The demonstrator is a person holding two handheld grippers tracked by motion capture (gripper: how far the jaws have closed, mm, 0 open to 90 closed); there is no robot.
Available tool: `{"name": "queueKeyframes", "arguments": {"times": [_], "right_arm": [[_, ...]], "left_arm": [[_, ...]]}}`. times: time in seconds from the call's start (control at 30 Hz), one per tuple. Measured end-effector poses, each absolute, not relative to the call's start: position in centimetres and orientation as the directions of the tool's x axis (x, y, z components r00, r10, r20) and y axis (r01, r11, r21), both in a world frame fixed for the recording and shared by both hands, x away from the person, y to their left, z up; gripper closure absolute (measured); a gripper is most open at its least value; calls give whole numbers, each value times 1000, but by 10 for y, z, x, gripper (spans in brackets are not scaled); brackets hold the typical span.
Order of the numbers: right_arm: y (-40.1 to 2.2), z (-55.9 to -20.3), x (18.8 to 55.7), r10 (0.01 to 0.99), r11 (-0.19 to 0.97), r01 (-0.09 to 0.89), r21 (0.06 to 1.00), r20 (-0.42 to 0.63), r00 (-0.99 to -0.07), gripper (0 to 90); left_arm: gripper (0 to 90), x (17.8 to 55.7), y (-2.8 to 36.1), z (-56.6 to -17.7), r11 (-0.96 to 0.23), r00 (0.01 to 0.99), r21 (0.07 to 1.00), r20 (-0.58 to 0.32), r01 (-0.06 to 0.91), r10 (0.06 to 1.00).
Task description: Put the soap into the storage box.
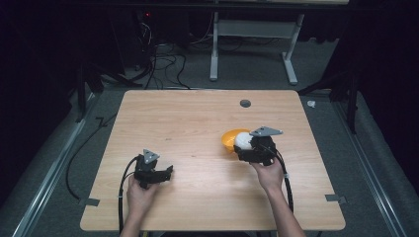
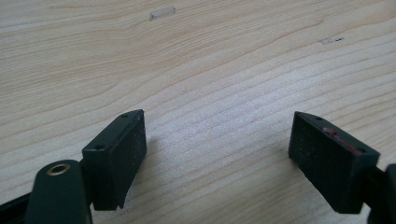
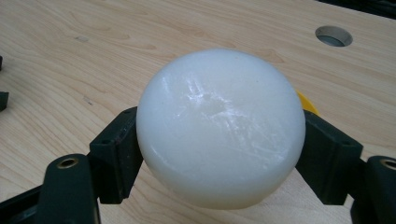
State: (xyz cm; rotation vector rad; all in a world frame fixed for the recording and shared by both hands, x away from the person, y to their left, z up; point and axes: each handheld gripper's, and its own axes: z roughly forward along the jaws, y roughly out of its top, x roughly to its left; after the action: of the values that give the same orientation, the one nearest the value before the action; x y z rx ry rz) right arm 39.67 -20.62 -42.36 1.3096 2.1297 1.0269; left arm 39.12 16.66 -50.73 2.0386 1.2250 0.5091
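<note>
Near the front edge of the wooden counter (image 1: 197,118), the left gripper (image 1: 169,171) sits low, jaws spread wide w/ bare wood between them. Further in, at the right, the right gripper (image 1: 239,146) is clamped on a white round object (image 3: 220,128), smooth and glossy, held above the counter. Just behind it sits a yellow bowl (image 1: 228,140). Far back, a round hole (image 1: 245,103) in the counter.

a lab or studio; dark curtains (image 1: 34,74), tangled floor cables (image 1: 163,61), a bare wooden table (image 1: 197,123) on floor rails (image 1: 47,182)
</note>
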Motion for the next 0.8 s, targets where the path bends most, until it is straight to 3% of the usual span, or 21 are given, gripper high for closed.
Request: {"name": "queueKeyframes", "arguments": {"times": [0.8], "right_arm": [[-197,-418,419,883,283,584,761,31,-468,248]], "left_arm": [[197,391,167,-507,-311,478,733,-22,605,878]]}}
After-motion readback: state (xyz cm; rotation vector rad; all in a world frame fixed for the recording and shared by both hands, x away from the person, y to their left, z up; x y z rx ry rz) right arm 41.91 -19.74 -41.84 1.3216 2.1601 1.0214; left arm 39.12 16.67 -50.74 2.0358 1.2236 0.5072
